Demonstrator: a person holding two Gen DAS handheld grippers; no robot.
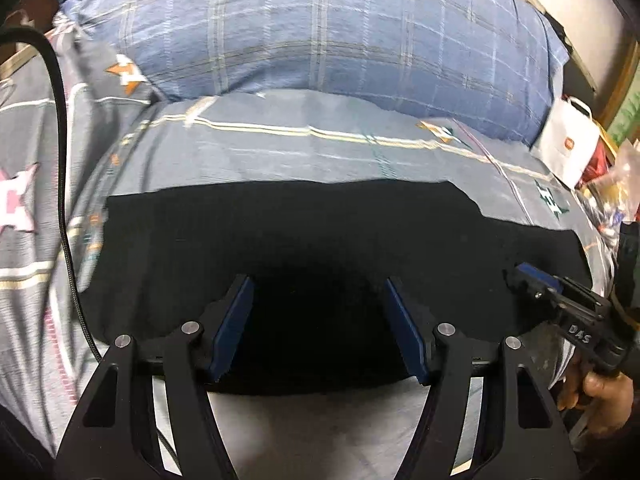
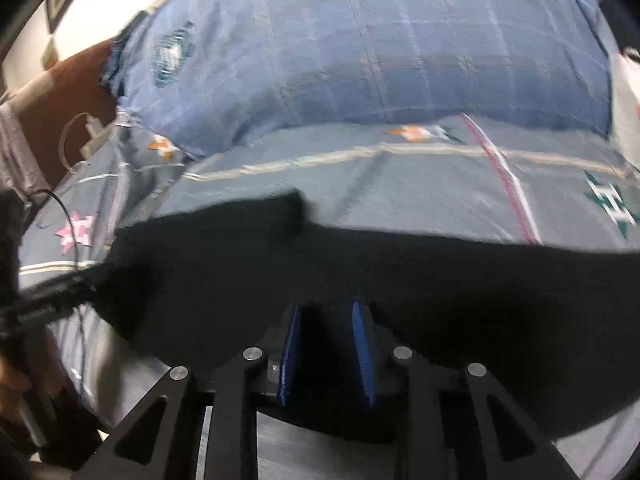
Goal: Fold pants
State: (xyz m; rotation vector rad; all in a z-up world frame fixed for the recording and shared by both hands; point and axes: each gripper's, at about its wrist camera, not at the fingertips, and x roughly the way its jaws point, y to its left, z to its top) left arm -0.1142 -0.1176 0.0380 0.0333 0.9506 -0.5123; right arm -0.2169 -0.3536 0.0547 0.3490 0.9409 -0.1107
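Note:
Black pants (image 1: 320,232) lie spread flat across the bed, and in the right wrist view the pants (image 2: 420,272) fill the lower half. My left gripper (image 1: 318,282) hovers over their near middle, open, its blue pads wide apart with nothing pinched. My right gripper (image 2: 325,310) is over the same cloth, open, with only a narrow gap between its blue pads; no fold shows pressed between them. In the left wrist view the right gripper (image 1: 520,274) reaches in over the pants' right end, held by a hand (image 1: 600,396). The left gripper (image 2: 52,300) is a dark blur at the left.
The grey-blue patterned bedsheet (image 1: 280,148) carries the pants. A big blue plaid pillow (image 1: 320,32) lies behind them. A white paper bag (image 1: 568,148) and clutter sit at the bed's right edge. A black cable (image 1: 60,140) runs down the left side.

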